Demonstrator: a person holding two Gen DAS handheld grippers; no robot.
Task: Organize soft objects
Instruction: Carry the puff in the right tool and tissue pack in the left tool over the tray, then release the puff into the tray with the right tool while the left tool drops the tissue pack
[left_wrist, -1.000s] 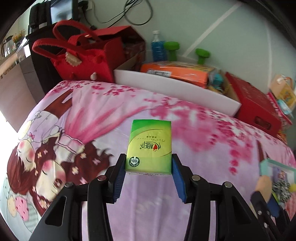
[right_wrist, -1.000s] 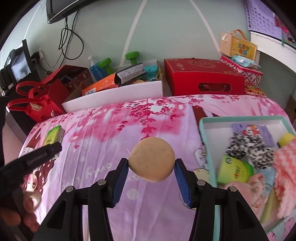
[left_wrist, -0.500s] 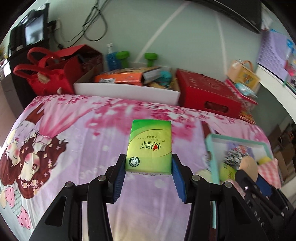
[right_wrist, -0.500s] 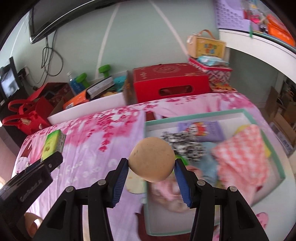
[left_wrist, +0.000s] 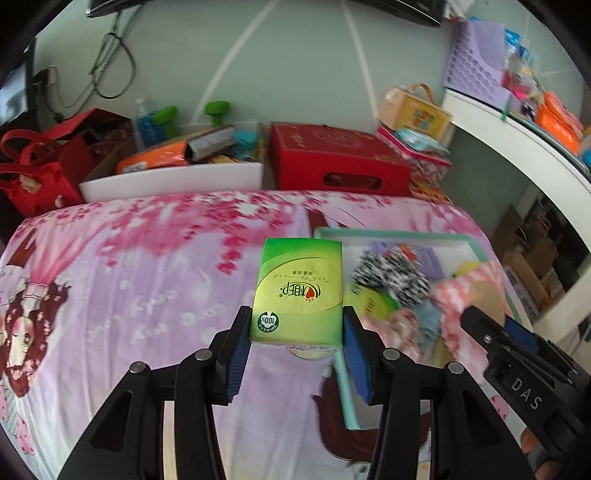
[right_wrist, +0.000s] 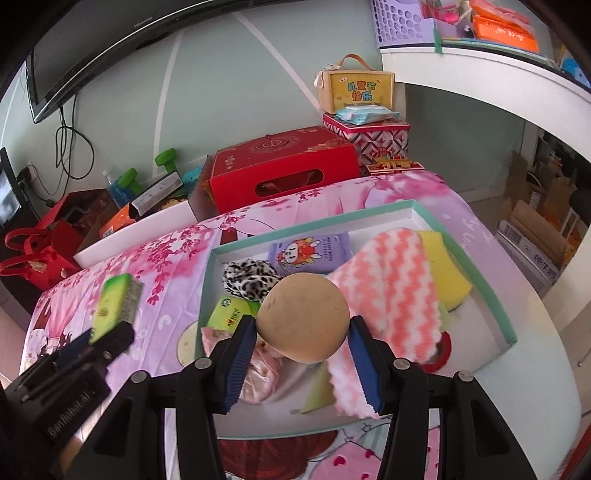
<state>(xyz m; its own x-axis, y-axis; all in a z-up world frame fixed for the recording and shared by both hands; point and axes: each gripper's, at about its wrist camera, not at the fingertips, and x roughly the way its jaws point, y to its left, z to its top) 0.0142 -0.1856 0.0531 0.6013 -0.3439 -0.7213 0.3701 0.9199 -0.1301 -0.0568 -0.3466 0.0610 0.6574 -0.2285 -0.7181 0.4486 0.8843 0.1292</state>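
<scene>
We see the left gripper (left_wrist: 297, 347) clamped on a green tissue pack (left_wrist: 298, 291), blue pads pressing both its sides, held above the pink bedspread (left_wrist: 147, 280) just left of the teal-rimmed tray (left_wrist: 391, 233). The right gripper (right_wrist: 303, 347) squeezes a tan round sponge (right_wrist: 303, 317) – held over the tray's inside. Already in the tray: pink-white wavy cloth (right_wrist: 391, 291), yellow sponge (right_wrist: 448, 273), leopard scrunchie (right_wrist: 251, 278), purple wipes pack (right_wrist: 312, 253), another green pack (right_wrist: 227, 314).
</scene>
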